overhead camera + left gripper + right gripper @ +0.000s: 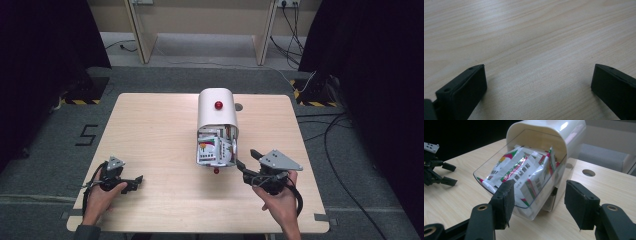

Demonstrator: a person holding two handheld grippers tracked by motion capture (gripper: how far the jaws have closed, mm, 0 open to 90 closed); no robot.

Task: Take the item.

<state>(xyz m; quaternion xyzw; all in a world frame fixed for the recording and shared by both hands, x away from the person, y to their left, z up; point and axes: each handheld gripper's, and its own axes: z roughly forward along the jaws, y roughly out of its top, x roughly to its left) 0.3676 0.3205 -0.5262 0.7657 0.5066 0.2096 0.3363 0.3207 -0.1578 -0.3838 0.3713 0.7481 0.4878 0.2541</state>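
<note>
White plastic bin [217,114] stands mid-table [150,125], its clear drawer [499,185] tipped out and packed with sachets [519,170]. The right gripper [537,195] hovers just beside the drawer's corner, jaws apart, grasping nothing. The left gripper [539,85] rests well apart, jaws wide over bare wood.

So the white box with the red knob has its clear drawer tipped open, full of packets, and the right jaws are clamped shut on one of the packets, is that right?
Not quite. The right gripper holds nothing: its jaws stand open in front of the clear drawer, as the right gripper view shows. The rest holds: the white box with the red knob is tipped open, and the packets fill the drawer.
</note>
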